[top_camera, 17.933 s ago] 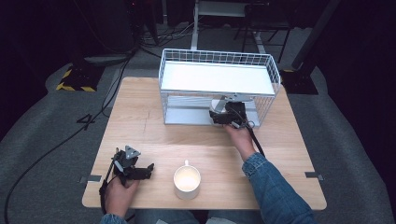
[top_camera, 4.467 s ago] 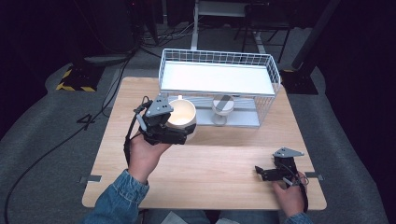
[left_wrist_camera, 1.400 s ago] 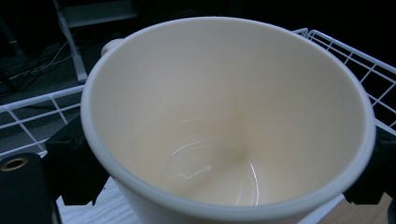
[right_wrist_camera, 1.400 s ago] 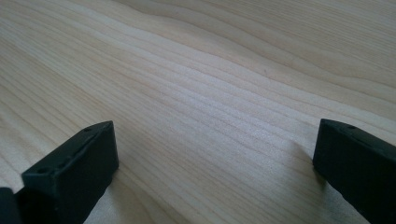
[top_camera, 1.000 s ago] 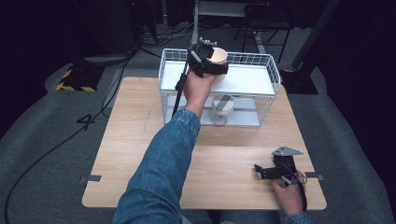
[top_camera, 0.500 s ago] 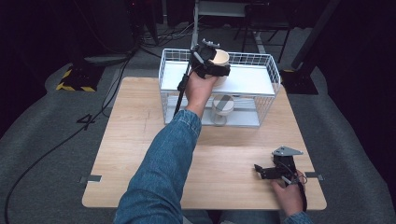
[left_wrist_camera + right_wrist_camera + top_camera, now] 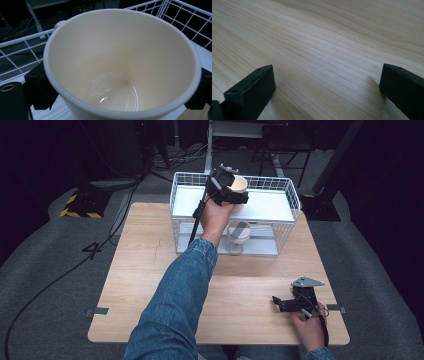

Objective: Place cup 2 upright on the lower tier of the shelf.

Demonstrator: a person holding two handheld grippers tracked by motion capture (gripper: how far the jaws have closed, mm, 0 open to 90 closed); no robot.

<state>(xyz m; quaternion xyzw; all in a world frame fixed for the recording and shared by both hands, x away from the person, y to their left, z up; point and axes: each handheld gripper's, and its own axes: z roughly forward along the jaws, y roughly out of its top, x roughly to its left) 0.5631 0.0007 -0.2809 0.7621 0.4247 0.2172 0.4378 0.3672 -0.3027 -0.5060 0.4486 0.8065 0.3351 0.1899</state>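
Observation:
A cream cup [image 7: 239,183] is tilted on its side over the back left of the top shelf of a white wire rack [image 7: 280,208]. My left gripper [image 7: 237,195] is shut on the cup. In the left gripper view the cup's open mouth [image 7: 122,62] faces the camera, with a black jaw against each side of it and the rack's wire rim behind. At the table's front right my right gripper [image 7: 280,304] lies low over the bare wood, open. Nothing is between its jaws in the right gripper view [image 7: 327,92].
A pale stemmed cup [image 7: 239,234] stands on the rack's lower shelf, just below my left hand. The wooden table [image 7: 145,270] stretches in front of the rack. My left sleeve crosses the middle of the table. Dark floor and cables surround the table.
The left gripper has carried the cream cup from the table up to the rack's top shelf; in the last second it edged slightly right and down. The right gripper has stayed still at the front right.

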